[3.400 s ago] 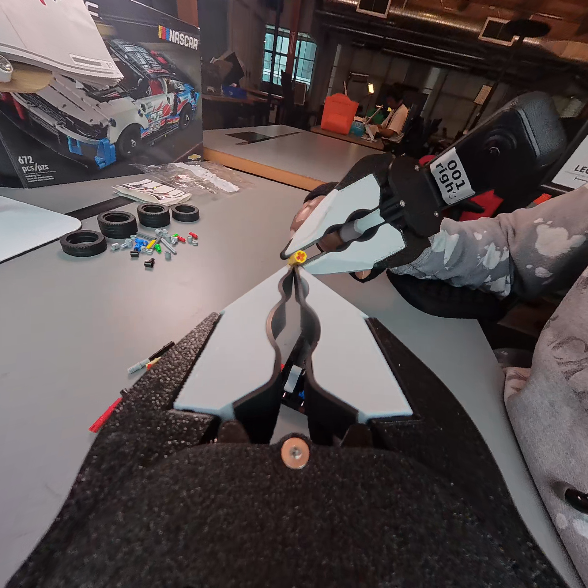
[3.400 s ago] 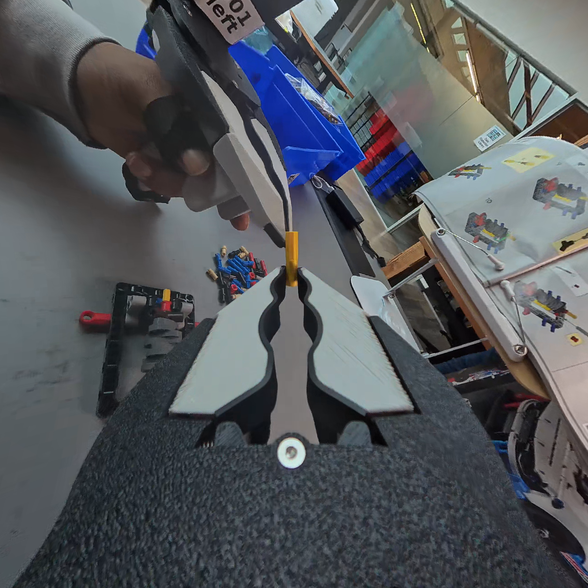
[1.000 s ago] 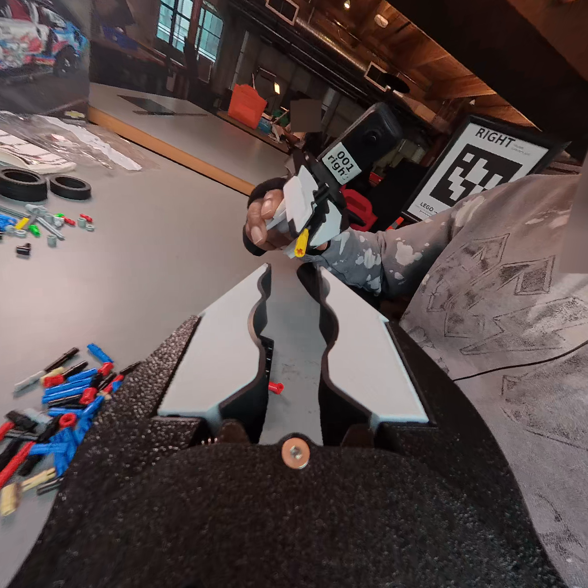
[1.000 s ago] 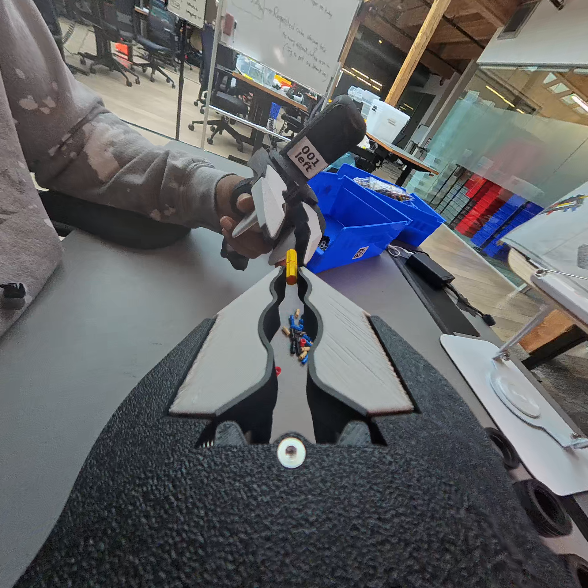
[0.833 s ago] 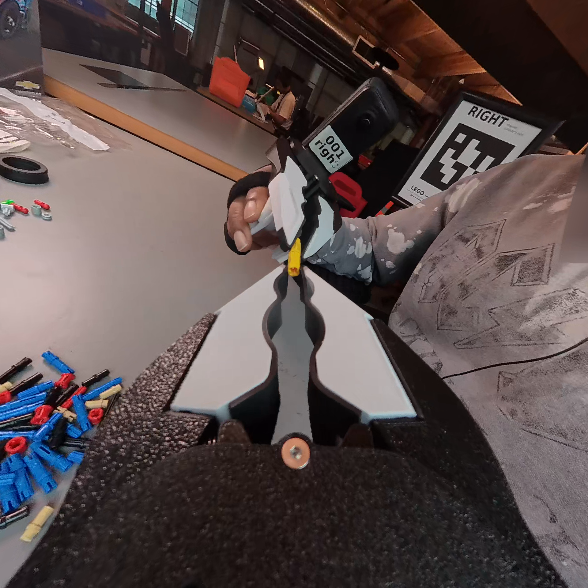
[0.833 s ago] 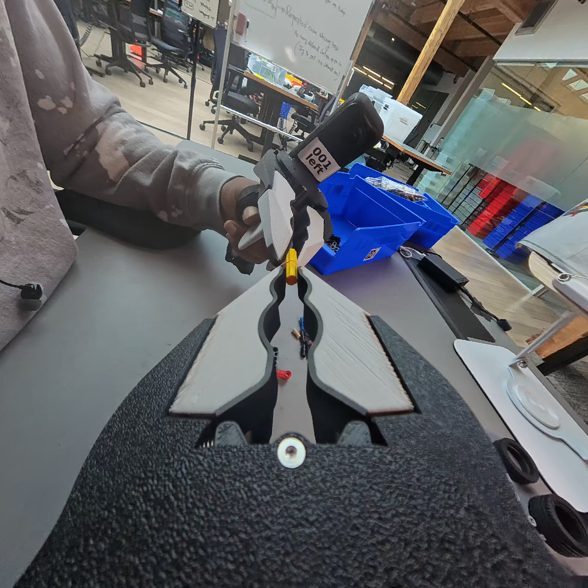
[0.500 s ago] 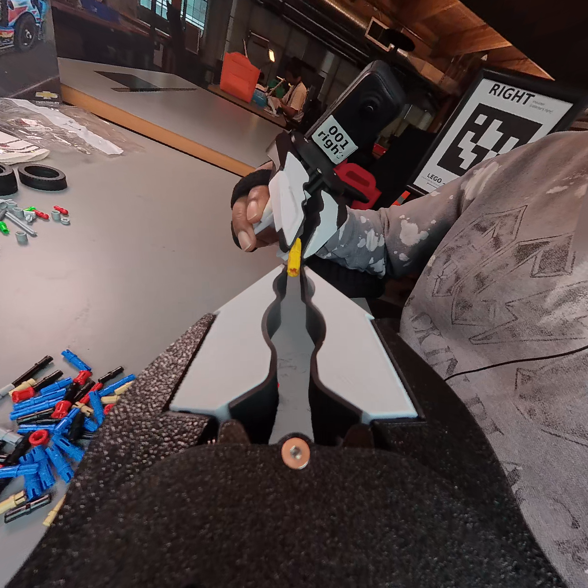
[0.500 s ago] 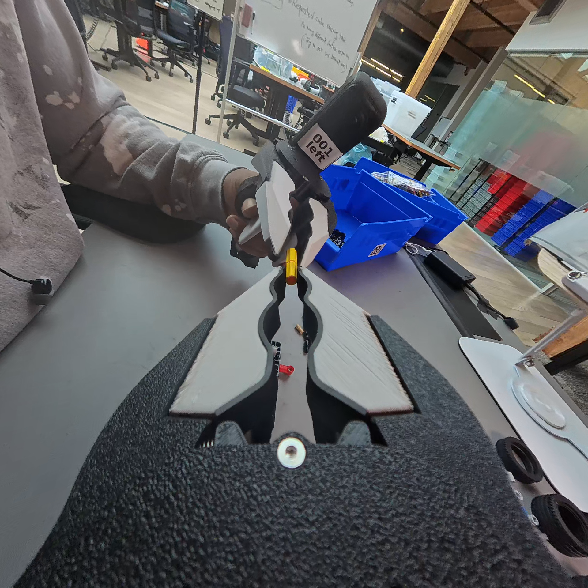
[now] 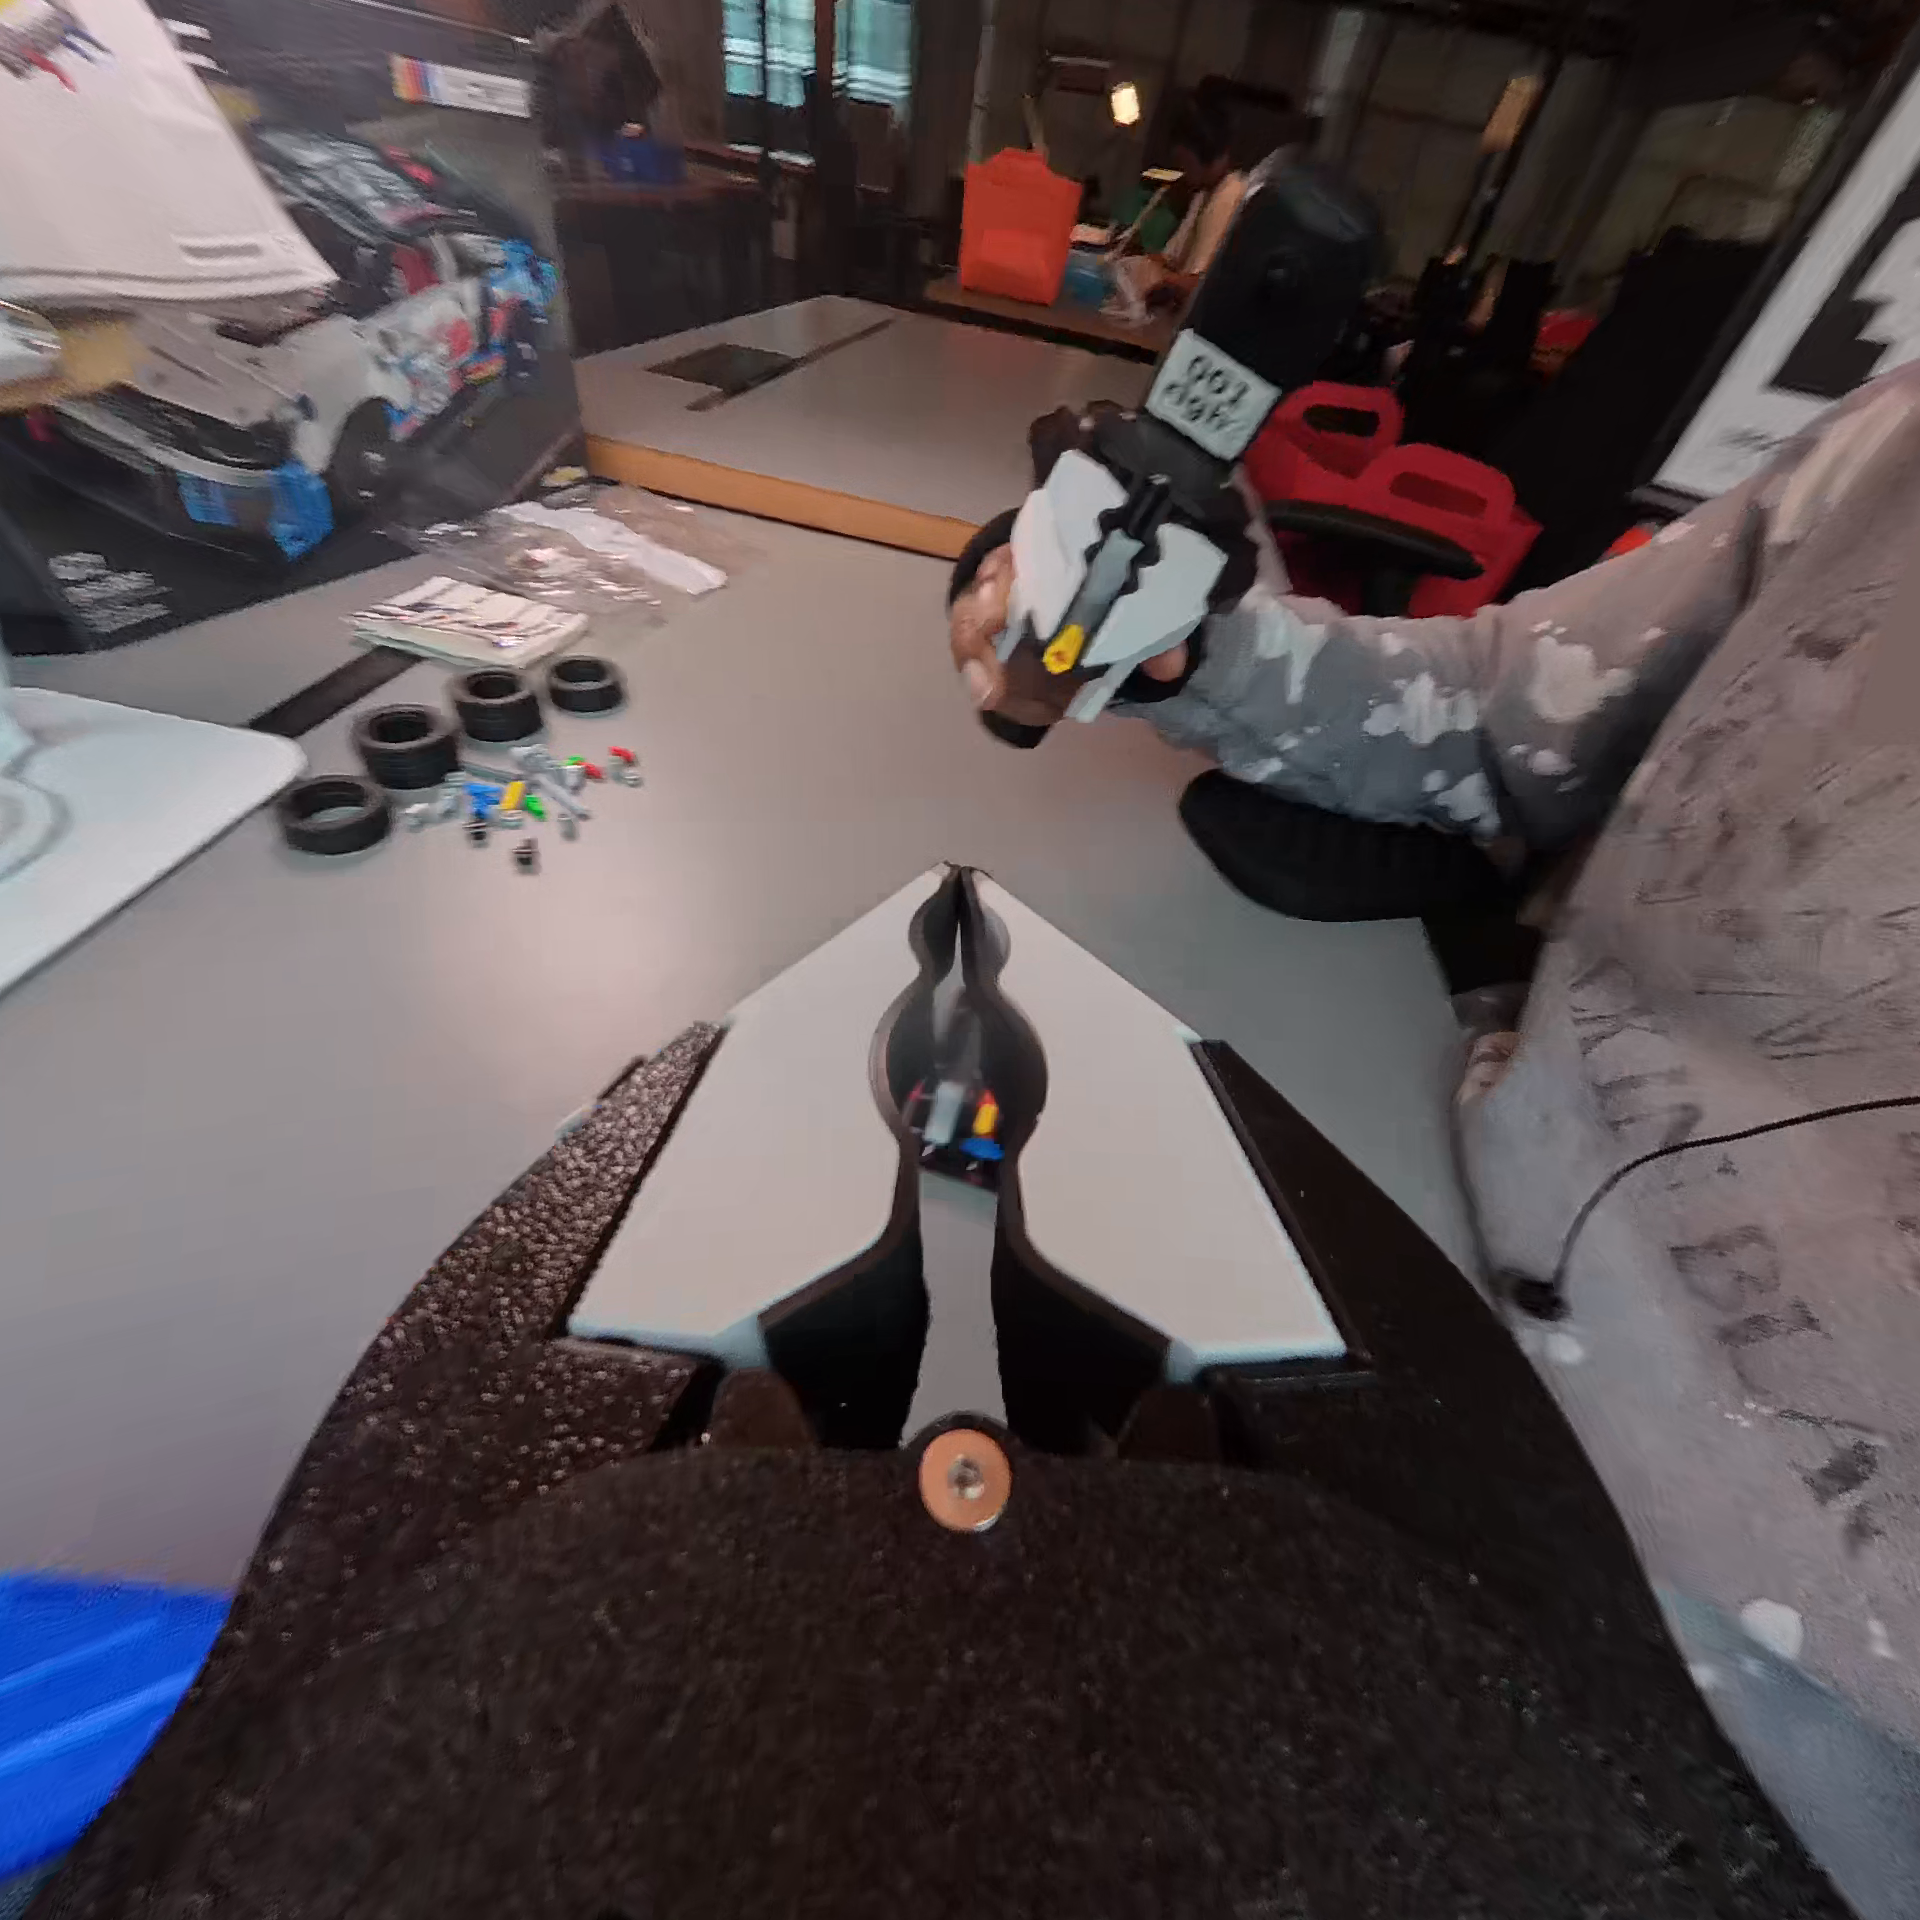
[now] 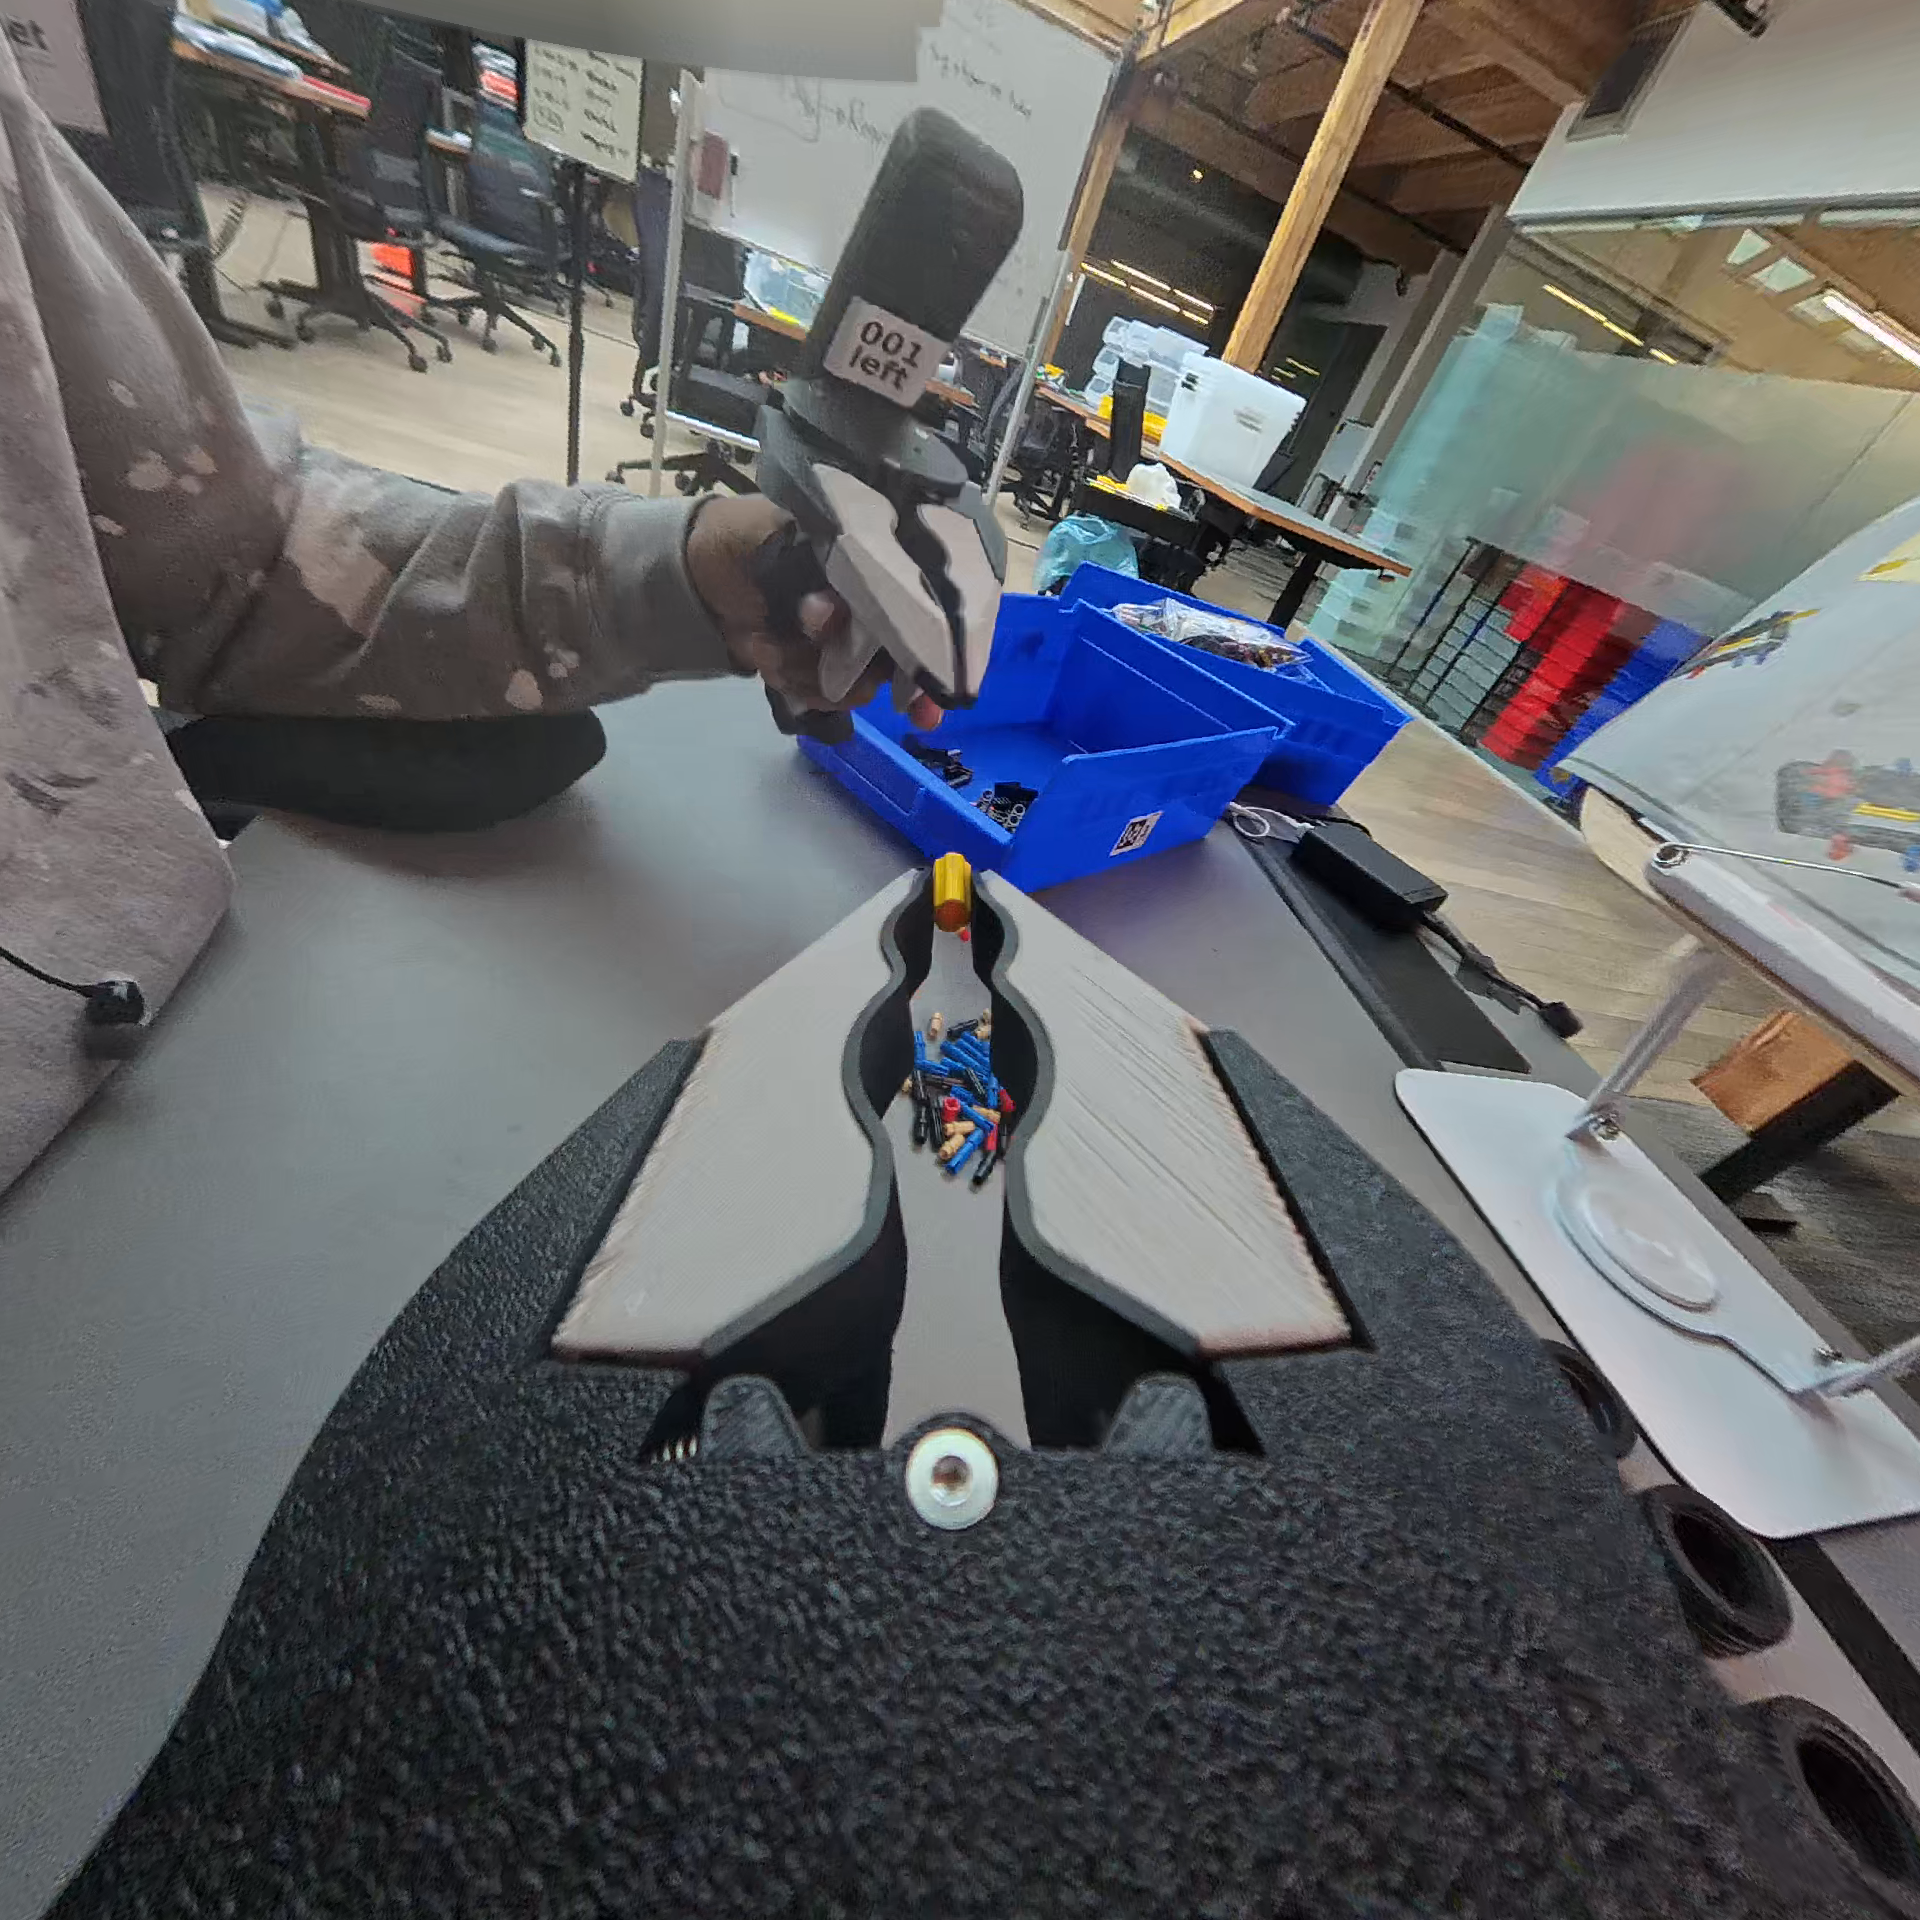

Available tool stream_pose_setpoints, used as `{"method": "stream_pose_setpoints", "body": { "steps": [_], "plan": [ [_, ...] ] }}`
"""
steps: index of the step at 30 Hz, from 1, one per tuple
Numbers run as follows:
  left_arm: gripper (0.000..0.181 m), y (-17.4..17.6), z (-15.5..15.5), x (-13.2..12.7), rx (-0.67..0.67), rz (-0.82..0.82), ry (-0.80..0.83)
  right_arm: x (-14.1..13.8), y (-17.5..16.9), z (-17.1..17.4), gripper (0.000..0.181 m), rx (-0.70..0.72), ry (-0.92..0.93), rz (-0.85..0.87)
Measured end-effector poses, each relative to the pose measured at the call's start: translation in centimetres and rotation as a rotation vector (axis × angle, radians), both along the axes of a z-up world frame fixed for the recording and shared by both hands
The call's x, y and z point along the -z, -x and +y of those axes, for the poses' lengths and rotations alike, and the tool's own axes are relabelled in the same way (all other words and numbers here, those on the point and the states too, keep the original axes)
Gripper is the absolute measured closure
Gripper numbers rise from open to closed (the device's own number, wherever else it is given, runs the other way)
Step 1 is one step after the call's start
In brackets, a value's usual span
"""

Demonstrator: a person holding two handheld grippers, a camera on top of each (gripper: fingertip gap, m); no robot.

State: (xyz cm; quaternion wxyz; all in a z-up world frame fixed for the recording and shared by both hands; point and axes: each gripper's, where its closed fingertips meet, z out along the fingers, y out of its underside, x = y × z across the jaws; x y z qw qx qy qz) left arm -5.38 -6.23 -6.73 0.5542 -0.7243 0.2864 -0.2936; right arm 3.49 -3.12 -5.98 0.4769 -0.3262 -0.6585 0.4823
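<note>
A: In the left wrist view, the left gripper (image 9: pixel 957 871) is seen pressed together at the tips with nothing between them, above the bare desk (image 9: pixel 312 1039). Farther off, the right gripper (image 9: pixel 1060 657) is pinched on a yellow peg (image 9: pixel 1060 655), seen end-on. Tyres (image 9: pixel 405 743) and small parts (image 9: pixel 520 795) are spread well to the left, before a car box (image 9: pixel 260 416).

B: And what might go wrong there?

A: The peg is held only at the very tips; it could be judged likely to slip or twist if the squeeze were eased, and to be lost among the loose parts.

B: The right wrist view?

A: The peg (image 10: pixel 950 891) is seen clamped upright between the right gripper's (image 10: pixel 951 883) tips, above the desk (image 10: pixel 416 1039). Pins (image 10: pixel 961 1091) lie on the desk below. The left gripper (image 10: pixel 935 665) is held over a blue bin (image 10: pixel 1122 769), fingers together. The bin's rim might be knocked by it, since the two appear near.
</note>
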Motion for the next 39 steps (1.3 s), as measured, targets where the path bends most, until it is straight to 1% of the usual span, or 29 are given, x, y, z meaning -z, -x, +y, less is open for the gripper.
{"method": "stream_pose_setpoints", "body": {
  "steps": [2,3,4,5,7,10,12,14,16,17,20,22,23,27,29,32,39],
  "plan": [
    [0.181,4.0,1.2,-0.2,-0.2,0.172,-0.06,0.3,0.4,-0.4,0.175,0.0,0.014,0.001],
    [0.181,6.6,1.7,0.2,-0.31,0.258,-0.057,0.8,0.7,-0.6,0.175,0.0,0.023,-0.013],
    [0.181,9.1,1.9,0.6,-0.419,0.315,-0.037,1.5,1.0,-0.5,0.175,0.005,0.015,-0.034],
    [0.181,10.6,1.9,0.7,-0.474,0.318,-0.021,2.0,1.1,-0.4,0.175,0.013,0.009,-0.048],
    [0.181,12.3,1.5,0.6,-0.525,0.26,-0.001,2.1,1.3,-0.1,0.175,0.018,0.037,-0.054],
    [0.181,14.4,1.2,0.1,-0.605,0.222,-0.025,2.1,1.3,0.4,0.175,0.037,0.057,-0.051],
    [0.18,15.4,1.1,-0.4,-0.647,0.174,-0.044,1.9,1.4,0.5,0.175,0.045,0.071,-0.043],
    [0.177,15.7,1.0,-0.9,-0.653,0.111,-0.061,2.1,1.6,0.8,0.175,0.059,0.086,-0.045],
    [0.173,14.8,1.0,-1.3,-0.603,0.049,-0.072,2.2,2.0,1.0,0.175,0.087,0.09,-0.035],
    [0.17,13.8,0.9,-1.5,-0.55,0.012,-0.076,2.2,2.3,0.9,0.175,0.094,0.088,-0.028],
    [0.163,8.2,0.6,-1.8,-0.291,-0.141,-0.031,2.6,3.3,-0.1,0.174,0.12,0.006,-0.004],
    [0.156,4.6,0.7,-1.2,-0.149,-0.222,0.035,3.0,3.9,-1.3,0.174,0.106,-0.037,-0.003],
    [0.156,3.1,0.7,-1.0,-0.09,-0.26,0.061,3.0,4.1,-1.8,0.174,0.101,-0.044,0.005],
    [0.153,-2.2,0.6,0.7,0.096,-0.368,0.201,2.8,4.5,-2.8,0.174,0.107,-0.092,0.033],
    [0.152,-3.9,0.5,1.4,0.151,-0.381,0.248,2.9,4.5,-3.1,0.175,0.1,-0.1,0.037],
    [0.155,-5.1,0.5,2.1,0.179,-0.373,0.28,3.0,4.5,-3.4,0.175,0.099,-0.119,0.043],
    [0.168,-5.9,-0.1,2.0,0.237,-0.421,0.345,2.8,4.3,-3.5,0.175,0.106,-0.164,0.058]
  ]
}}
